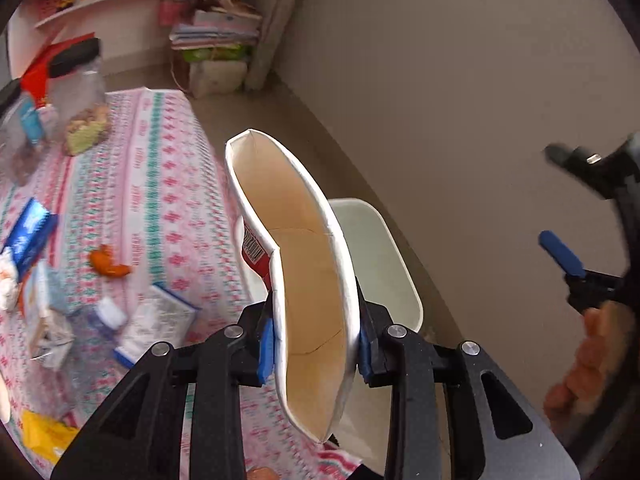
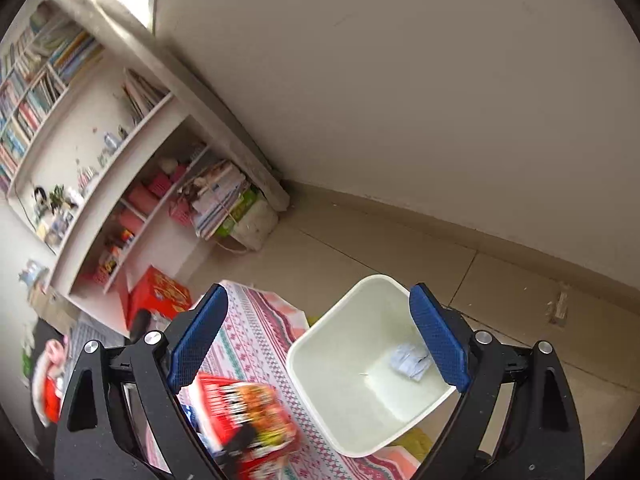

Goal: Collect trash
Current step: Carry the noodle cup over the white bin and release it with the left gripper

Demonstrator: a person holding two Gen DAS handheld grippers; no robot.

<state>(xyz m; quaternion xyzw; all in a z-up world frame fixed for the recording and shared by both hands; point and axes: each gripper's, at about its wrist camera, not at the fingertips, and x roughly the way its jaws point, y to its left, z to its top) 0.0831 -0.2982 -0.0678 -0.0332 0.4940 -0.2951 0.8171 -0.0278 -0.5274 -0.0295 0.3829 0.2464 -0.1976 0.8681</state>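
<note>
My left gripper [image 1: 316, 350] is shut on an open white and red carton [image 1: 304, 272], held up over the table edge, in front of the white bin [image 1: 384, 264]. In the right wrist view the same carton [image 2: 248, 420] shows red and blurred, low between my fingers. My right gripper [image 2: 318, 340] is open and empty above the white bin [image 2: 344, 384], which stands on the floor beside the table and holds a crumpled white paper [image 2: 410, 362]. The right gripper also shows at the right edge of the left wrist view [image 1: 568, 208].
The table with a pink patterned cloth [image 1: 160, 184] carries a clear jar [image 1: 80, 92], a blue box [image 1: 30, 236], orange peel [image 1: 108, 264], a carton [image 1: 156, 320], crumpled packs and yellow paper [image 1: 44, 436]. Shelves [image 2: 100, 184] and a paper stack [image 2: 224, 200] stand by the wall.
</note>
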